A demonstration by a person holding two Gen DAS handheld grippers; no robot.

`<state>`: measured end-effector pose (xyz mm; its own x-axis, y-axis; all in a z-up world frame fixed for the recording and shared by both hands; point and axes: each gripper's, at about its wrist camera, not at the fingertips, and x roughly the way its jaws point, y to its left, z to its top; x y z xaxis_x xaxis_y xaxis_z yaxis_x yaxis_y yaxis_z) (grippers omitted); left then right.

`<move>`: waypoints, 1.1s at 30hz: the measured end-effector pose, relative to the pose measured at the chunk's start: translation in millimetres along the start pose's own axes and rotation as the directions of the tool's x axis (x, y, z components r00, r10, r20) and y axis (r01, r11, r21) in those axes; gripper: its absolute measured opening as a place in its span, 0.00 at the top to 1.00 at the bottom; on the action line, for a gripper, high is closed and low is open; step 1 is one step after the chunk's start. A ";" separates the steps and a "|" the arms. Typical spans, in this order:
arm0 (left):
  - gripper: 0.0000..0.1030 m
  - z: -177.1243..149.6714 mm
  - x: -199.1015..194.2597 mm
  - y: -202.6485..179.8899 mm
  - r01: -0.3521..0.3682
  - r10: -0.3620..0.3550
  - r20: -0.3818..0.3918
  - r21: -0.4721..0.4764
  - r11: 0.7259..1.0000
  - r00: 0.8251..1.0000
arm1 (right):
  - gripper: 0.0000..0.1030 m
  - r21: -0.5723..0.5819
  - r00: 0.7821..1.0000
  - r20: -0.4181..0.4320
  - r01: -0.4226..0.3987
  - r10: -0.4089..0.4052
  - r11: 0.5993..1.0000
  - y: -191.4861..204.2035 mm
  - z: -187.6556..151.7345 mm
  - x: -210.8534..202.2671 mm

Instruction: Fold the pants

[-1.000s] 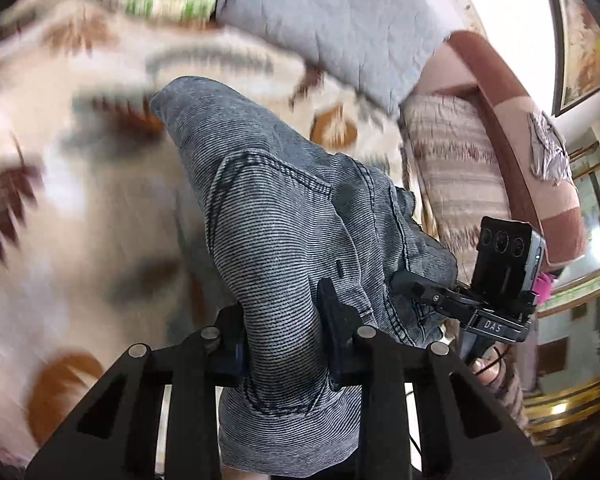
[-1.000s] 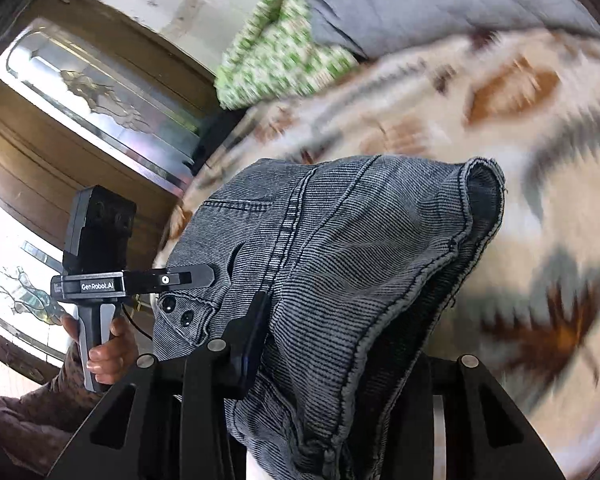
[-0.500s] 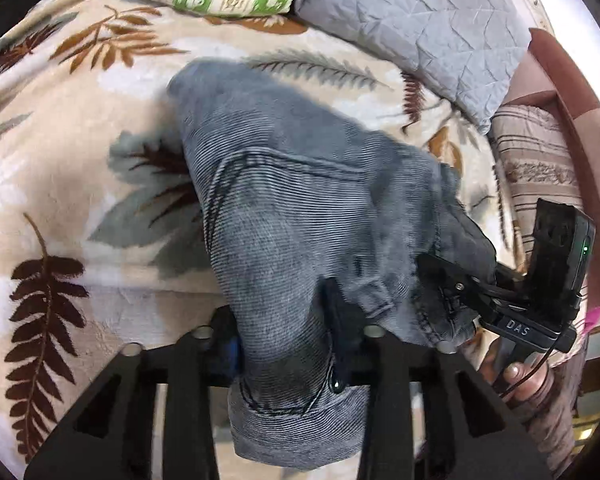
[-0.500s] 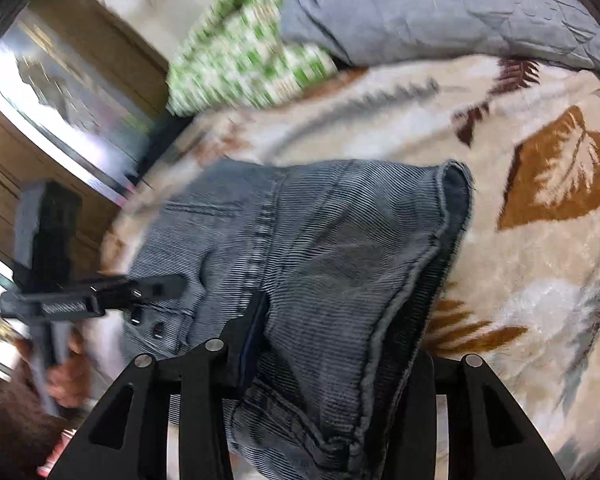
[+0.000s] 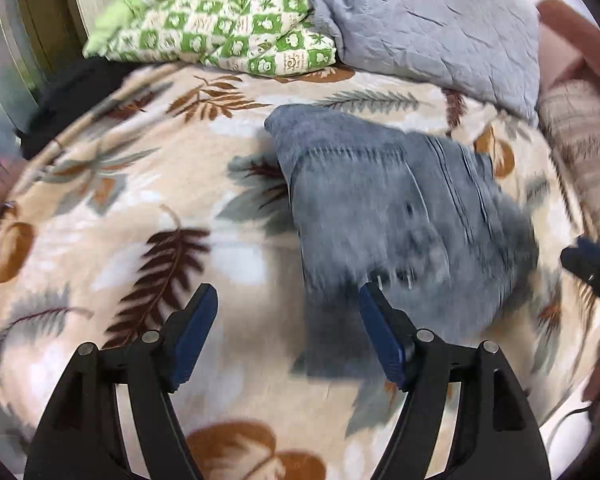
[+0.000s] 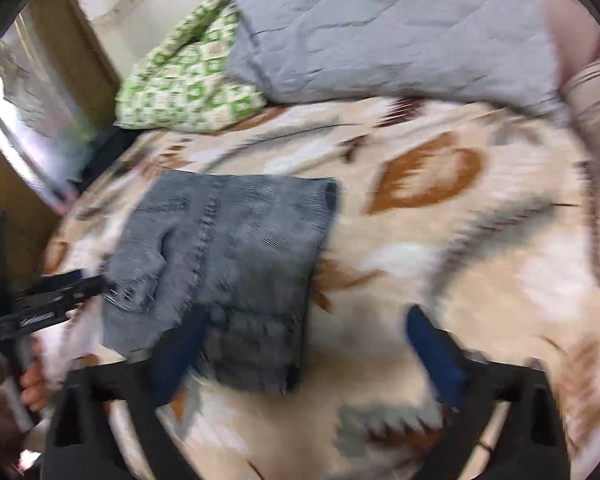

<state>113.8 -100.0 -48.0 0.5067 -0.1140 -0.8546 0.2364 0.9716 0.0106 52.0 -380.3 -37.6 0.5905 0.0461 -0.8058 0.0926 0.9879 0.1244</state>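
Observation:
The grey denim pants (image 5: 396, 216) lie folded in a compact rectangle on the leaf-patterned blanket (image 5: 148, 208). They also show in the right wrist view (image 6: 228, 260). My left gripper (image 5: 288, 312) is open and empty, just in front of the pants' near left edge. My right gripper (image 6: 304, 332) is open and empty, over the pants' near right corner. The other gripper shows at the edge of each view. Both views are motion-blurred.
A green checked quilt (image 5: 220, 16) and a grey quilted pillow (image 5: 428, 28) lie at the head of the bed. A striped cushion (image 5: 584, 148) sits at the right. A dark cloth (image 5: 68, 100) lies at the left edge, by a wooden mirrored door (image 6: 40, 92).
Both grippers have let go of the pants and opened, then pulled back. The folded pants have dropped onto the blanket and lie flat.

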 end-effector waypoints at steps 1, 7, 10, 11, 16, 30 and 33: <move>0.27 -10.1 -5.3 -3.8 -0.013 0.013 0.011 0.005 1.000 1.000 | 0.00 -0.011 0.999 -0.005 0.034 -0.034 0.999 2.3 -5.9 -3.1; 0.23 -64.3 -26.9 -17.2 0.023 -0.022 0.017 -0.038 0.999 1.000 | 0.00 -0.030 0.998 0.018 0.066 -0.065 0.997 22.4 -59.5 -44.5; 0.23 -80.8 -30.7 -21.7 0.046 -0.047 -0.022 -0.056 0.997 0.999 | 0.00 -0.024 0.998 0.035 0.052 -0.051 0.998 33.8 -74.2 -60.0; 0.23 -84.4 -33.3 -23.8 0.051 -0.052 -0.026 -0.057 0.997 0.998 | 0.00 -0.029 0.997 0.041 0.059 -0.058 0.998 38.6 -79.5 -65.1; 0.23 -97.0 -62.1 -30.6 0.019 -0.016 0.080 -0.040 0.999 0.997 | 0.00 -0.086 0.987 0.075 0.145 -0.139 0.986 58.6 -102.3 -83.1; 0.23 -111.0 -82.5 -49.5 -0.008 0.006 0.124 0.018 1.000 0.992 | 0.00 -0.068 0.978 0.125 0.176 -0.166 0.982 58.4 -123.4 -105.5; 0.23 -111.3 -82.3 -51.7 0.000 -0.003 0.119 0.026 1.000 0.993 | 0.00 -0.057 0.978 0.119 0.177 -0.170 0.983 54.9 -125.3 -105.1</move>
<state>-32.4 -117.8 -36.0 0.6008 -0.1406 -0.7869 0.2578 0.9659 0.0243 -105.4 -312.3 -18.6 0.6575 -0.1403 -0.7403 0.1503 0.9872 -0.0536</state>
